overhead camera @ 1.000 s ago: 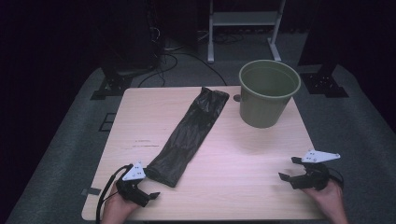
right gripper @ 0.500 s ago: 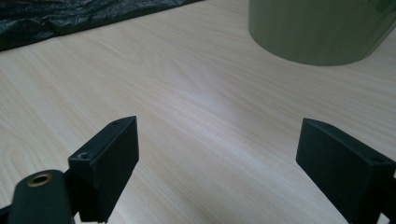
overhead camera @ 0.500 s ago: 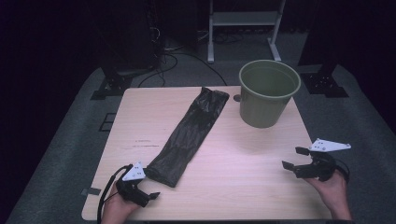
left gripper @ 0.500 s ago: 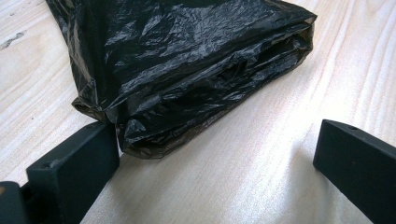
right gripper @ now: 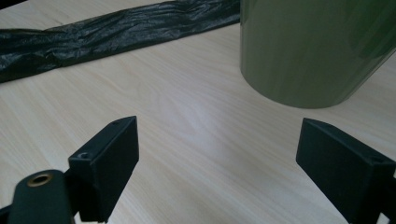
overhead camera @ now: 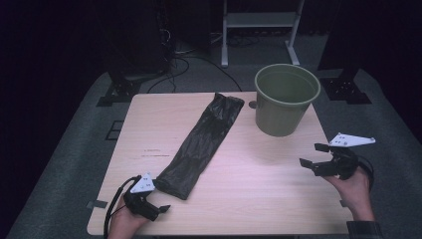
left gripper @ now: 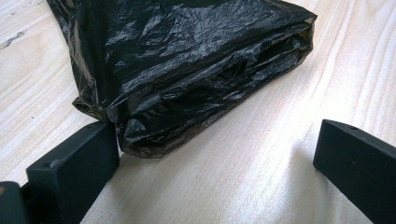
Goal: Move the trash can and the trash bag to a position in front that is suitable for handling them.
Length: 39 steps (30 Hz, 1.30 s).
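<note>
Two claws are in our hands at the near edge of the counter (overhead camera: pixel 149 129), and both stand spread with nothing between their jaws. Our left claw (overhead camera: pixel 158 209) rests low at the near left corner, right at the near end of the black plastic bag (overhead camera: pixel 201 144); in the left gripper view one jaw sits against the crumpled bag end (left gripper: pixel 187 70) while the other stands well apart on bare wood, so nothing is pinched yet. We judge it is parked there to catch that folded end, which is the loose mouth or hem we would need to open. The bag lies flat in a long strip, running diagonally from the near left toward the far middle of the counter. Our right claw (overhead camera: pixel 315 155) hangs above the near right edge, pointing left toward the green bucket (overhead camera: pixel 286 99), which stands upright at the far right, probably waiting to be lined.
</note>
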Tool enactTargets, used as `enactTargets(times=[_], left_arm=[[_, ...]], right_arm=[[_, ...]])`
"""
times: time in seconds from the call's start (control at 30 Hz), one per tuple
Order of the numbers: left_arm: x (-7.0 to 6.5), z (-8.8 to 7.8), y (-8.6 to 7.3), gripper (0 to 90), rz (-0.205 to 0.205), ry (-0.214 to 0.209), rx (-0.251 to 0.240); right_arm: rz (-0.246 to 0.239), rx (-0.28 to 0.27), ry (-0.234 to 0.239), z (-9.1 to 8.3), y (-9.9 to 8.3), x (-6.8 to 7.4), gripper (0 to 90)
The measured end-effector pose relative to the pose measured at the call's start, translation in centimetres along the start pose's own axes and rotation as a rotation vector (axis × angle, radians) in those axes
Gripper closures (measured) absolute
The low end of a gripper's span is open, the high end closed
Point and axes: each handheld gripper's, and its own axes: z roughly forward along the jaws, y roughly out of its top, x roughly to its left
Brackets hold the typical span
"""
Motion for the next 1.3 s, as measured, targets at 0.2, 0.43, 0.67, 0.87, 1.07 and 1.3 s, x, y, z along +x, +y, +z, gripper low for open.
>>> enactTargets(times=[0.2,0.43,0.67,0.87,1.07,1.3], left_arm=[[0.0,0.0,0.0,0.0,0.0,0.0,0.002],[0.0,0.0,0.0,0.0,-0.002,0.0,-0.002],[0.0,0.0,0.0,0.0,-0.002,0.0,-0.002],[0.0,0.0,0.0,0.0,-0.001,0.001,-0.001],[0.0,0.0,0.0,0.0,-0.002,0.001,-0.002],[0.0,0.0,0.0,0.0,0.0,0.0,0.0]], right_arm=[[0.0,-0.01,0.001,-0.5,2.2,-0.4,12.4],[0.001,0.001,-0.013,-0.6,5.0,-0.7,12.8],[0.015,0.005,-0.033,-0.5,7.5,-1.4,13.0],[0.037,-0.004,-0.067,-0.4,9.0,-2.2,13.1],[0.061,0.011,-0.115,-0.2,11.5,-3.2,13.2],[0.064,0.026,-0.136,0.4,13.2,-4.0,13.2]])
